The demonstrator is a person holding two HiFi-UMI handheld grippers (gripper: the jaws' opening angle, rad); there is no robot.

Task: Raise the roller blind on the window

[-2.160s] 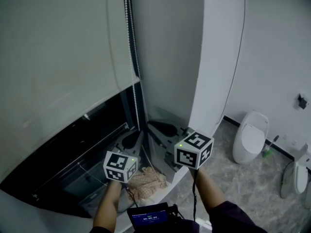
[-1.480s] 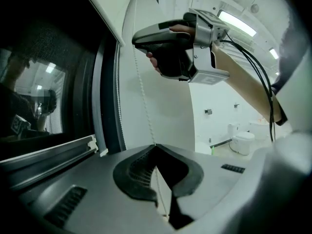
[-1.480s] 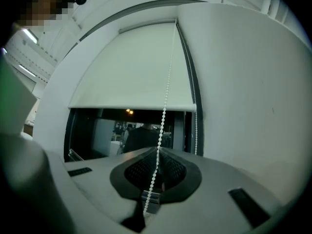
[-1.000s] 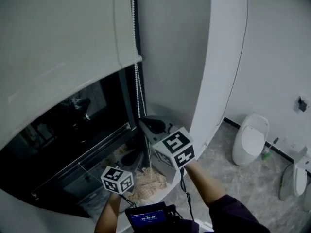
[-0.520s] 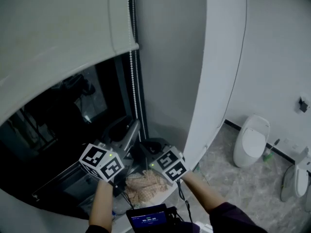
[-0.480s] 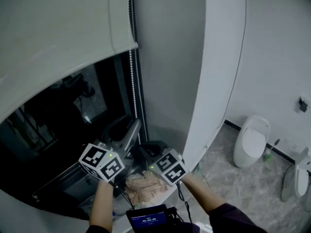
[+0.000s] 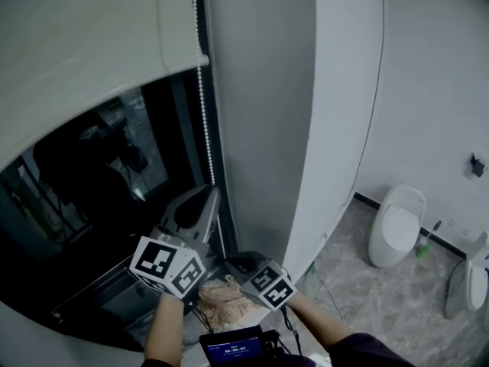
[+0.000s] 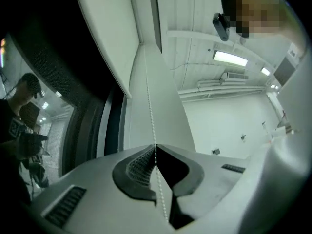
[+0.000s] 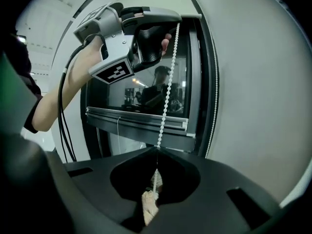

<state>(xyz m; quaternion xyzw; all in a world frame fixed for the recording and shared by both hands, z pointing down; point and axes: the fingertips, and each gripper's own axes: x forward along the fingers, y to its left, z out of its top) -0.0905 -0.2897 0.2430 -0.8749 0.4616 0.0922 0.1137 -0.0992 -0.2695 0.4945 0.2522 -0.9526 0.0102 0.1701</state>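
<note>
Closest to us, our right tool (image 9: 157,150) sits low, just above the crumpled cloth (image 7: 221,297), its jaws pinched together on the bead chain (image 9: 165,101). Above it our left tool (image 8: 156,147) has just been closing, and now it nips the same chain higher up, with the beads running straight through its tips. So both tools are on the chain, one above the other. Follow the chain up and there's the roller blind (image 7: 76,52): its bottom edge hangs across the upper part of the window (image 7: 99,189), with a good stretch of dark glass bare below. We'd call this well under way but not finished: the top is still covered, so more pulls are left
</note>
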